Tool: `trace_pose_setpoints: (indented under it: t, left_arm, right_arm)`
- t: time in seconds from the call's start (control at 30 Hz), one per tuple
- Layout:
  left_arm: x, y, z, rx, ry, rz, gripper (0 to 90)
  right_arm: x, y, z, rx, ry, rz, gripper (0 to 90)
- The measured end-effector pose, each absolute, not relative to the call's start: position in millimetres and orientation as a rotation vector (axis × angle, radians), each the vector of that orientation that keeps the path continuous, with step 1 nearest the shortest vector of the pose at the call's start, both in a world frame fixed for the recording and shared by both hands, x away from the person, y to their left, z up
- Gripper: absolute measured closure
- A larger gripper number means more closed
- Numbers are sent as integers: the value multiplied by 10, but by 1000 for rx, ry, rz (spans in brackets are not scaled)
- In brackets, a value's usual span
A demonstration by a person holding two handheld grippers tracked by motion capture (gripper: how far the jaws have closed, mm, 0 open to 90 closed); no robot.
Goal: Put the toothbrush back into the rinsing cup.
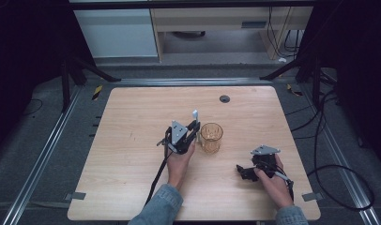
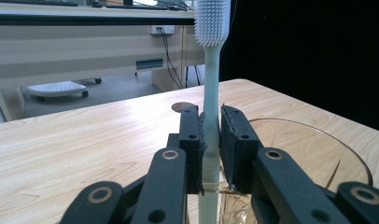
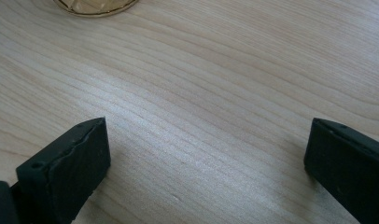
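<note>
Amber glass (image 1: 211, 137) is standing near the table's (image 1: 132, 178) middle, and your left gripper (image 2: 211, 140) is clamping the brush (image 2: 209, 56) upright just beside its rim. You are probably dropping it in: keep it vertical, clear the rim, then release. Your right gripper (image 3: 206, 158) is resting wide apart, nearer the front edge.

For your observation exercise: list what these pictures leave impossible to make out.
- Toothbrush: top of its bristle head cut off by the frame edge, lower handle hidden behind the left tongs, left gripper view.
- Amber glass: cut off by the top edge, right gripper view; contents untellable.
</note>
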State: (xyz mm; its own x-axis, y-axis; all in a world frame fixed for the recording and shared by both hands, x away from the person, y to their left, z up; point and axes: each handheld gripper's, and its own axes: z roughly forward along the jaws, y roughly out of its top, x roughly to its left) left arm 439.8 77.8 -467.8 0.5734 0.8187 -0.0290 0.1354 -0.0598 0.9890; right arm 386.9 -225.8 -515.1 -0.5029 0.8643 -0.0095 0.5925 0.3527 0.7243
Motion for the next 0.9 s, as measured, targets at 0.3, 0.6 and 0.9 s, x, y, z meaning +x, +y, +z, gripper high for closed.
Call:
trace_pose_setpoints:
  t: [0.3, 0.6, 0.9]
  left_arm:
    - [4389, 779, -4682, 1552, 840, 674, 785]
    - [4385, 777, -4679, 1555, 839, 665, 765]
    - [4370, 801, -4646, 1565, 832, 675, 659]
  right_arm:
    - [3867, -2256, -5151, 1282, 2228, 949, 7]
    - [3868, -2257, -5151, 1280, 2229, 949, 7]
    - [3868, -2257, -5151, 1280, 2229, 949, 7]
